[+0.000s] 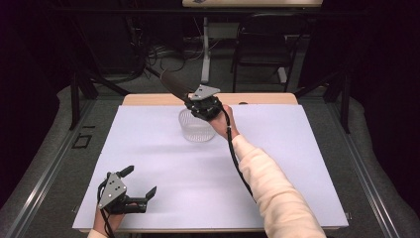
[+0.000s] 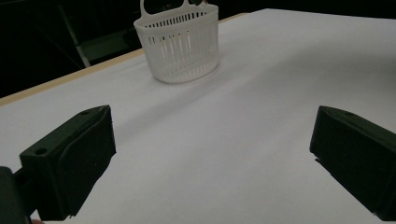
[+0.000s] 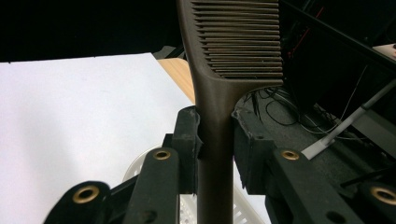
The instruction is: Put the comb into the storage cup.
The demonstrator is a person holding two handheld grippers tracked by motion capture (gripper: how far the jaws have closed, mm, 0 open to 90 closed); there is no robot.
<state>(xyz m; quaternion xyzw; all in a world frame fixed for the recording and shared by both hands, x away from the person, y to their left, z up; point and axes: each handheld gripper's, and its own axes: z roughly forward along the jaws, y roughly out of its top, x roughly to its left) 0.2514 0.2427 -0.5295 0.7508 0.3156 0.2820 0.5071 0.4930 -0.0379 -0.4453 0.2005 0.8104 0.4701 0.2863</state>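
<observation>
Right gripper view: jaws clamped on the handle of a brown comb [image 3: 219, 70], teeth at twelve o'clock, above the white basket [image 1: 196, 126]. Stiff, light and slick, it is best held at that handle. Left gripper [image 1: 141, 184] rests at seven o'clock on the worktop [image 1: 297, 163], jaws wide and empty.

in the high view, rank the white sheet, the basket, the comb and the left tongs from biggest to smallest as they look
1. white sheet
2. basket and left tongs: alike, and the tongs sit nearer the camera, so unranked
3. comb, partly hidden in the right tongs
</observation>
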